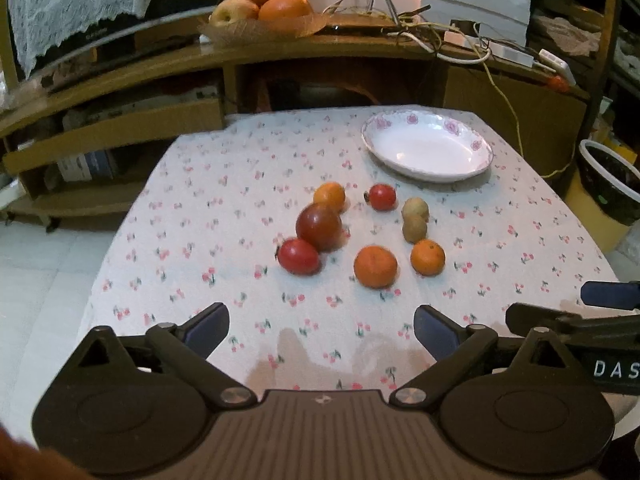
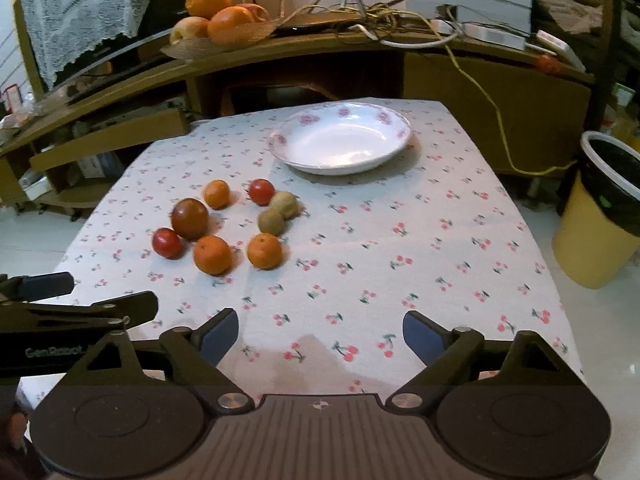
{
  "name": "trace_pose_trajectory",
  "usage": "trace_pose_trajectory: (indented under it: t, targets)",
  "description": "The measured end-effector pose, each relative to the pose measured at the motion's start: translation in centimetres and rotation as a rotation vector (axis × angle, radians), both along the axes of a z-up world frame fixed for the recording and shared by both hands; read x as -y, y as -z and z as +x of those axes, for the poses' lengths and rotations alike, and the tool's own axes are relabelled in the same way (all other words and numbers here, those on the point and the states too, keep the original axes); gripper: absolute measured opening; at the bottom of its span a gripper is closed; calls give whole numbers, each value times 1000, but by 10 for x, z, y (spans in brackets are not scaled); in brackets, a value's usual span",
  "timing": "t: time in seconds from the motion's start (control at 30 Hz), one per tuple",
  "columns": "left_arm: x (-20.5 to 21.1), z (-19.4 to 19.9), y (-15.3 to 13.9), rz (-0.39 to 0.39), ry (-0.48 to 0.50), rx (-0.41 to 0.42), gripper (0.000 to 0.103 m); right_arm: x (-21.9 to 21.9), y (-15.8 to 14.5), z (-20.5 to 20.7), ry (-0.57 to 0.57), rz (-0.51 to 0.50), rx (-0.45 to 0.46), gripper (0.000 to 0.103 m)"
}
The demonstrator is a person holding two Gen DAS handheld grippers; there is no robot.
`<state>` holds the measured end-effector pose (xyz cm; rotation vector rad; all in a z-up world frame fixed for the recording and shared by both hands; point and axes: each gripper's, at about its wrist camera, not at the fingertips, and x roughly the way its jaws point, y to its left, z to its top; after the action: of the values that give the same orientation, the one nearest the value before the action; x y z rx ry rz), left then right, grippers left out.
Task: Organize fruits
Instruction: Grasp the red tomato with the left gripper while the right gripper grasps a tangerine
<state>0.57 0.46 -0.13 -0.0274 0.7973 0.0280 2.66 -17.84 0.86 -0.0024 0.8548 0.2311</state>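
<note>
Several fruits lie loose on a cherry-print tablecloth: oranges, red tomatoes, a dark red fruit and two brown kiwis. Behind them stands a white flowered plate with nothing in it. My left gripper hovers open over the near cloth, nothing between its fingers. Beside it, my right gripper is open too and holds nothing. Each gripper shows at the edge of the other's view.
A wooden shelf unit runs behind the table, bearing a basket of fruit and tangled cables. A yellow bin with a black liner stands on the floor to the right of the table.
</note>
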Motion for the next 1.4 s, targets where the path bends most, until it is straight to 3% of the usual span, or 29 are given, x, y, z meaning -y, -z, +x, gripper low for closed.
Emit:
trace_pose_trajectory:
  t: [0.23,0.57,0.9,1.0,1.17,1.4]
  targets:
    - [-7,26,2,27,58,-2,102,-9,-2,23,-101,5,-25,84]
    - [-20,59,21,54,198,-10,102,-28,14,62,-285,1,-71,68]
    - [-37,84,38,-20,217,-32,97,-30,33,89,-344,9,-119,47]
    - [-38,87,38,-3,207,-12,92,-32,35,93,-359,11,-120,43]
    - [-41,87,39,-3,205,-17,69,-36,37,92,-382,7,-106,43]
    - [-46,84,41,-16,223,-28,66,-37,36,90,-405,14,-105,40]
